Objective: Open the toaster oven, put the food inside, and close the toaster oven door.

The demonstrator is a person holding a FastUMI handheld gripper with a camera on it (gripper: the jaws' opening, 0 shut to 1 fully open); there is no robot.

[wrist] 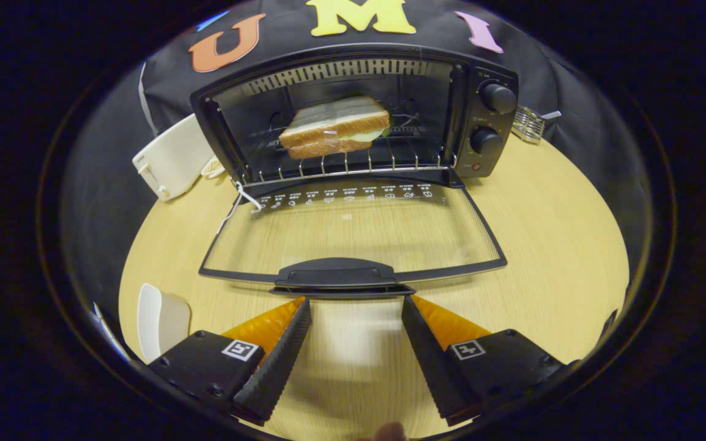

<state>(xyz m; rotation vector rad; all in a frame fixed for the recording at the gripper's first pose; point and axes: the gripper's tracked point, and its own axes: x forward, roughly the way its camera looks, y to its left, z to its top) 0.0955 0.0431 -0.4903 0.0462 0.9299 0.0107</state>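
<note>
Sandwich [334,127] on the rack, door [353,236] down — hand-held gripper [356,306], fingers spread and empty, should catch the handle [334,272] centrally and lift evenly.

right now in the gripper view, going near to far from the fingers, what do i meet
hand-held gripper, fingers open and empty → door handle just ahead of them → glass door lying flat open → wire rack → sandwich on the rack inside the toaster oven
</note>
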